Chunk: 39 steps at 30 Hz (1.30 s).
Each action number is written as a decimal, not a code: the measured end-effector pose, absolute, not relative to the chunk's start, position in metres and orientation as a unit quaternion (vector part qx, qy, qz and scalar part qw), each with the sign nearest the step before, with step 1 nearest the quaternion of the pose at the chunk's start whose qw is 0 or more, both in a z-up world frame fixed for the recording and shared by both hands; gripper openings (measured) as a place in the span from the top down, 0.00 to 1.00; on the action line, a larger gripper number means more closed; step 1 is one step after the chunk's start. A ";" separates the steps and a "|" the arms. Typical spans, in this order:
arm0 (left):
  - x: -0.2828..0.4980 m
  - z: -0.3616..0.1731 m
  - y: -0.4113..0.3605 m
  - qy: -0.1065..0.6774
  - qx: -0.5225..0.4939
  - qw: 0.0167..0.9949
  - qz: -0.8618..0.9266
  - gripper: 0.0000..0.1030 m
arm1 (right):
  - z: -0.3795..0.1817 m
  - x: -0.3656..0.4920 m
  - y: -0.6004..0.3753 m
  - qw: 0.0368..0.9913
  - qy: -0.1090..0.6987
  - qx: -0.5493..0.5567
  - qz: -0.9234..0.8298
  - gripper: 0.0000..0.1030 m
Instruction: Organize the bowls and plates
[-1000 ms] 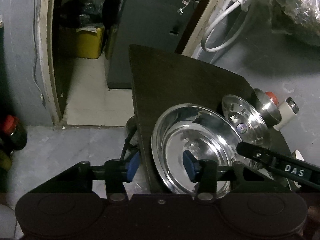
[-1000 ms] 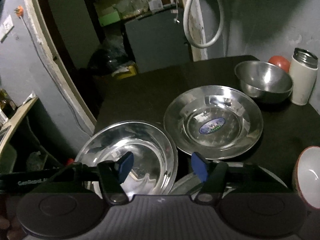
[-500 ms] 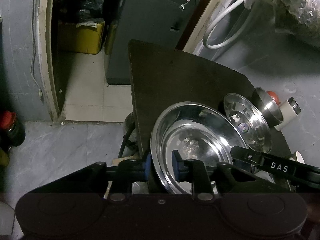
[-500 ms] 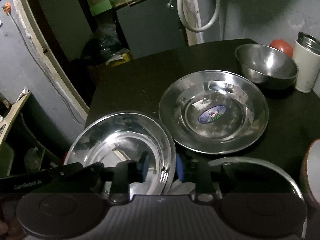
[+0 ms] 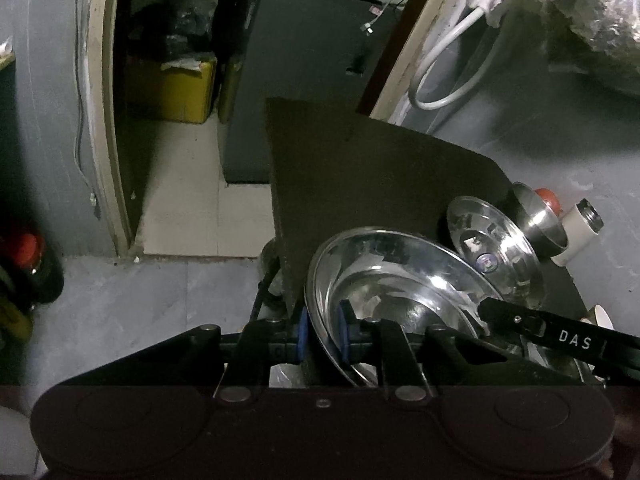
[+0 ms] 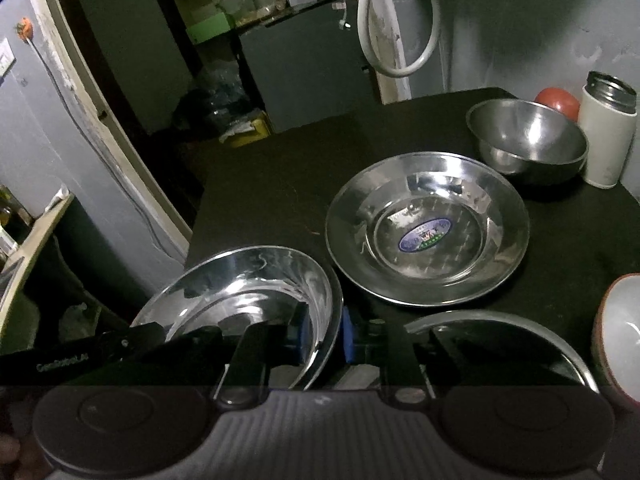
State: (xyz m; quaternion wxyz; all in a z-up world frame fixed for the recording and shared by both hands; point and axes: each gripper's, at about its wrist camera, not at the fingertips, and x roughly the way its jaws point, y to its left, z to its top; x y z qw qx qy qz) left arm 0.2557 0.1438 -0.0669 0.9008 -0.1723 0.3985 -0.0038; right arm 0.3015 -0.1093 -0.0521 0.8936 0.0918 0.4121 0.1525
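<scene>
A plain steel plate [image 5: 400,280] [image 6: 248,292] sits at the near left corner of the black table [image 5: 360,168]. My left gripper [image 5: 322,332] is shut on its left rim. My right gripper [image 6: 324,336] is shut on its right rim. Each view also shows the other gripper's black body [image 5: 560,334] [image 6: 92,354] crossing the plate. A second steel plate with a blue sticker [image 6: 428,228] [image 5: 492,248] lies just behind. Further back stands a steel bowl [image 6: 528,140] [image 5: 538,218].
A white flask [image 6: 608,136] and a red round object [image 6: 558,100] stand behind the bowl. Another steel plate's rim [image 6: 500,320] and a white bowl with a red rim [image 6: 624,328] are near right. The table's left edge [image 5: 280,220] drops to the floor.
Both grippers stood open around the plate's rims a second ago and have closed onto them. The cameras have moved slightly closer to the plate.
</scene>
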 end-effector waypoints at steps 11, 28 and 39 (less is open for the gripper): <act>0.248 -0.042 0.100 0.382 -0.140 0.912 -0.053 0.84 | -0.022 0.264 -0.159 0.913 0.369 0.116 0.128 0.81; 0.233 -0.047 0.012 0.402 -0.025 0.904 -0.143 0.79 | -0.031 0.203 -0.227 0.917 0.378 0.121 0.044 0.81; 0.235 -0.057 -0.008 0.411 0.027 0.901 -0.132 0.77 | -0.040 0.197 -0.219 0.916 0.390 0.087 0.036 0.81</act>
